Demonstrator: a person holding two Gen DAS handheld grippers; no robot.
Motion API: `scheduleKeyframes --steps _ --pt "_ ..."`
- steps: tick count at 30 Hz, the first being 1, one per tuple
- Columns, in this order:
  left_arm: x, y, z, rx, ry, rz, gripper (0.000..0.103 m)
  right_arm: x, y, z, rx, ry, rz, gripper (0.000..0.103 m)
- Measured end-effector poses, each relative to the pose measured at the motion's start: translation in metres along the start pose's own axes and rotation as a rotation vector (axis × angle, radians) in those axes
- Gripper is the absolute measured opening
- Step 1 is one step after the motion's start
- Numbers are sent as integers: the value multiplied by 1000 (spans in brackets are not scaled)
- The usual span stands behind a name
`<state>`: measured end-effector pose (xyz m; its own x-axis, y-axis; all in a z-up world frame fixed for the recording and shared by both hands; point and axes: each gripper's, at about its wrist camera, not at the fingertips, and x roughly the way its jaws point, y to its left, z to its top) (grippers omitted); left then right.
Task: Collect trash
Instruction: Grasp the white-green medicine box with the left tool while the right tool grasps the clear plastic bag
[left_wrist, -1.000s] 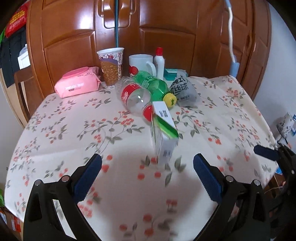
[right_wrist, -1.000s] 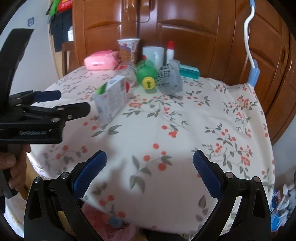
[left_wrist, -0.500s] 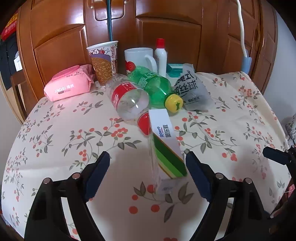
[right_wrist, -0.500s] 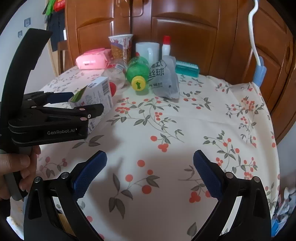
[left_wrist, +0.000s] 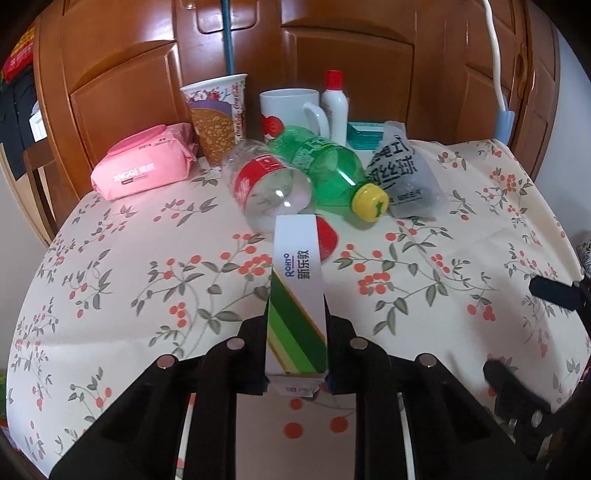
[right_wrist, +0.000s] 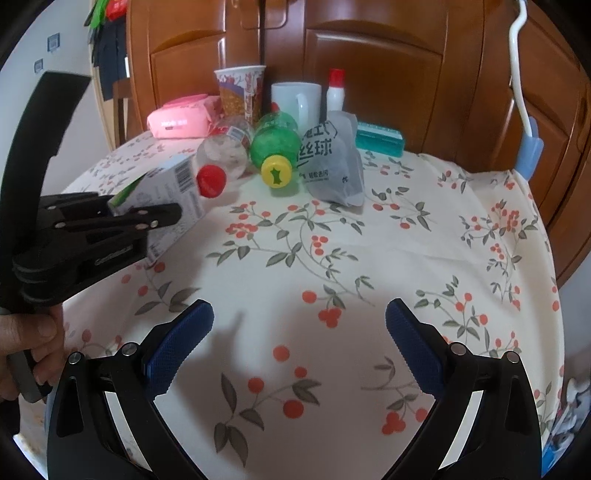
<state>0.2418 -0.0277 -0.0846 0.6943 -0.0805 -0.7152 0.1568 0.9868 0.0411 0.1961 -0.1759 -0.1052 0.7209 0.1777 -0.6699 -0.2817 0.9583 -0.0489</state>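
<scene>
Left tool (left_wrist: 295, 354) clamped on a white-and-green striped cardboard box (left_wrist: 297, 306), right tool (right_wrist: 299, 332) spread wide and empty above the floral-clothed surface (right_wrist: 369, 258), clear and green plastic bottles (left_wrist: 325, 173) lying beyond

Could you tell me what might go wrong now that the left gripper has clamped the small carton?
The left gripper pinches the carton only at its near end, so it may pivot or crush. The clear bottle lies right behind the carton; lifting could set it rolling. The right gripper hangs open over bare tablecloth, unable to catch anything.

left tool (right_wrist: 147, 218) clamps carton (right_wrist: 173, 192); right tool (right_wrist: 299, 325) agape.
</scene>
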Motion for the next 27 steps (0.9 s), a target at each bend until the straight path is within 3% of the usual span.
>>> scheduleKeyframes --steps 9,21,27 --pt "-3 23 -5 6 2 46 19 24 -18 35 44 -15 -3 97" --pt "6 35 -4 -15 7 41 20 59 -42 82 97 -47 -27 97" --pt "6 36 -3 -16 9 35 20 74 -40 99 88 -39 -19 90"
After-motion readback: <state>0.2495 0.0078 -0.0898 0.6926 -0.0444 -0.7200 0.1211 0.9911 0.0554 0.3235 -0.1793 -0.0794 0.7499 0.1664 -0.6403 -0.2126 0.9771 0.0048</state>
